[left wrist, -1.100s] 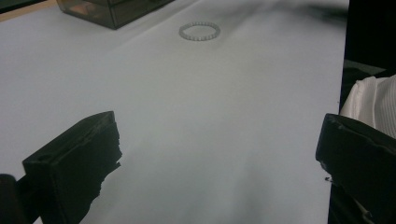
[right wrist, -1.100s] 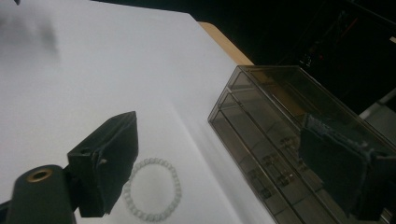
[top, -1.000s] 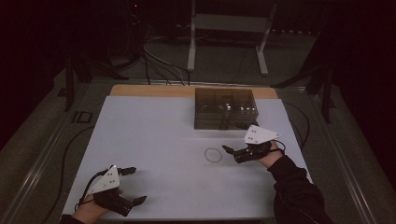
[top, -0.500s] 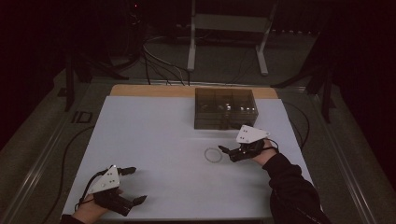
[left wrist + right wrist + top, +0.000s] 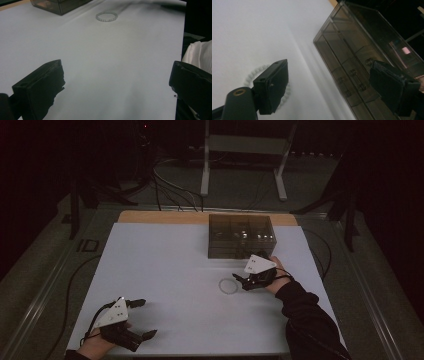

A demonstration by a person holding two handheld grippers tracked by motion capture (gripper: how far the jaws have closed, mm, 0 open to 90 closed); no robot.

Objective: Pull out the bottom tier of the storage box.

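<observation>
A small white bead bracelet (image 5: pixel 228 286) lies flat on the white table top (image 5: pixel 165 265), right of centre. My right gripper (image 5: pixel 240 281) is low beside its right edge, open; its jaws have just been closing slightly with nothing between them. In the right gripper view the bracelet (image 5: pixel 251 74) is partly hidden behind one jaw of the right gripper (image 5: pixel 328 67). My left gripper (image 5: pixel 147 318) rests open near the front left edge. In the left gripper view the left gripper (image 5: pixel 116 67) faces bare table, with the bracelet (image 5: pixel 106 16) far ahead.
A smoky transparent box (image 5: pixel 241 235) with compartments stands just behind the right hand, close to the right gripper; the box (image 5: pixel 362 57) holds small metal pieces. A wooden strip (image 5: pixel 160 217) edges the table's back. Cables and a metal stand (image 5: pixel 242 150) lie on the floor beyond.
The right gripper has moved left and down, from near the box to the bracelet's right edge. The left gripper has stayed where it was.
</observation>
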